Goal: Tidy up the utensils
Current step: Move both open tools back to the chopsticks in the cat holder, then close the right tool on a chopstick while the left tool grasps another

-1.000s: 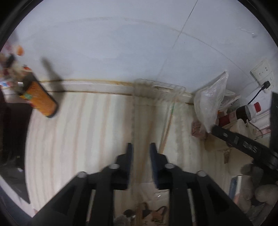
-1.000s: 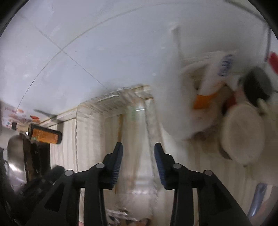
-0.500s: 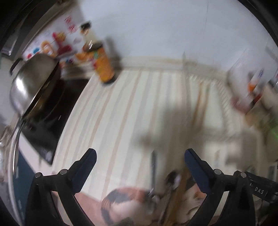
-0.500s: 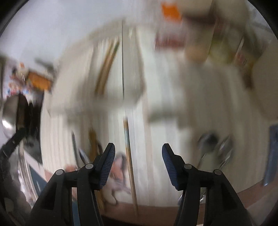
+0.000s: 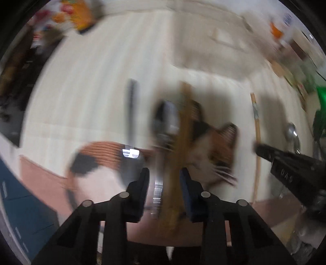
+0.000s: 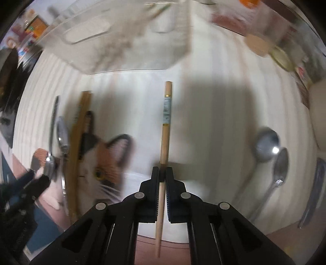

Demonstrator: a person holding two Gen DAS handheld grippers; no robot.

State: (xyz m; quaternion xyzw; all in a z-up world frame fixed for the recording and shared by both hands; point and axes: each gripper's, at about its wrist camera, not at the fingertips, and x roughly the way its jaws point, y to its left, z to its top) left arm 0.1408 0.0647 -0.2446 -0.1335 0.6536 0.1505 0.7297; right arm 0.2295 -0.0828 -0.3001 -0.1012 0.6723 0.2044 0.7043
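My right gripper (image 6: 162, 175) is shut on a pale wooden chopstick (image 6: 165, 130) with a gold band, which lies along the striped mat. My left gripper (image 5: 164, 181) is open around a pair of brown chopsticks (image 5: 180, 146) and a metal spoon (image 5: 163, 130); this view is blurred. A dark knife (image 5: 131, 110) lies left of them. In the right wrist view the brown chopsticks (image 6: 78, 138) and spoons (image 6: 62, 136) lie at the left, and two more spoons (image 6: 273, 150) at the right. A clear organizer tray (image 6: 130, 36) stands beyond.
A cat-print mat (image 6: 108, 161) covers the near table edge. Jars and packets (image 6: 281, 55) crowd the far right. An orange bottle (image 5: 81, 14) stands at the far left. The right gripper's body (image 5: 289, 165) shows in the left wrist view.
Both grippers dropped from the tray toward the near utensils. The right gripper closed on the pale chopstick. The left gripper narrowed around the brown chopsticks and spoon.
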